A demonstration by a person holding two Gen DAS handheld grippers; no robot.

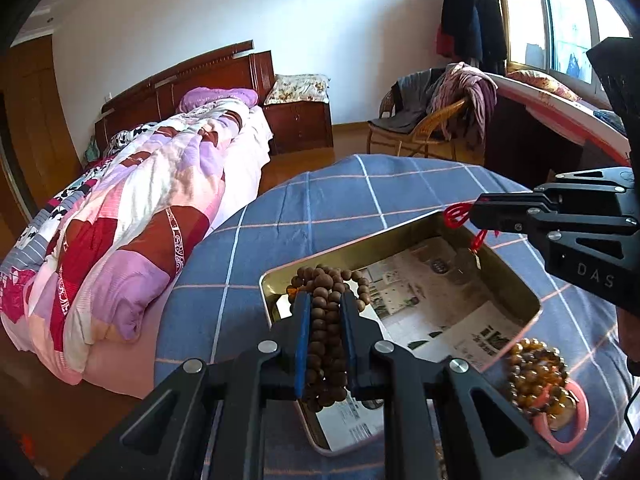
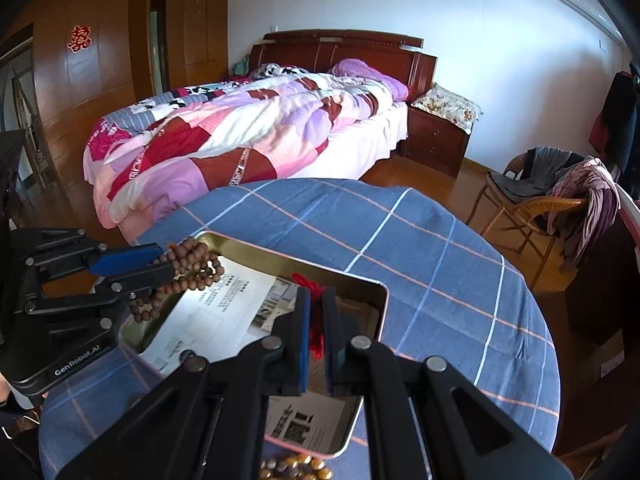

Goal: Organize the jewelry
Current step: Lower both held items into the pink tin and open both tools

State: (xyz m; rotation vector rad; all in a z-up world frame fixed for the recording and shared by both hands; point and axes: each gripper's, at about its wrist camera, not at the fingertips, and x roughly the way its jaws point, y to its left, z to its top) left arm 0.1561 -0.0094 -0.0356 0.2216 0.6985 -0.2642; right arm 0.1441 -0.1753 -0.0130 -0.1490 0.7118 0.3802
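My left gripper (image 1: 326, 295) is shut on a coiled string of brown wooden beads (image 1: 320, 276), held above the near-left corner of an open gold tin box (image 1: 534, 308) lined with newspaper. The right wrist view shows that same gripper (image 2: 166, 262) and its wooden beads (image 2: 196, 266) at the box's left rim. My right gripper (image 2: 316, 291) is shut on a red cord (image 2: 310, 280) over the gold tin box (image 2: 384, 296). From the left wrist view, the right gripper (image 1: 475, 211) holds the red cord (image 1: 456, 214) with a small tassel dangling into the box.
The box rests on a round table under a blue checked cloth (image 1: 320, 200). Amber beads (image 1: 534, 376) and a pink ring (image 1: 578, 428) lie on the cloth right of the box. A bed (image 2: 240, 136), a nightstand (image 2: 436, 140) and a wicker chair (image 2: 532, 200) stand beyond.
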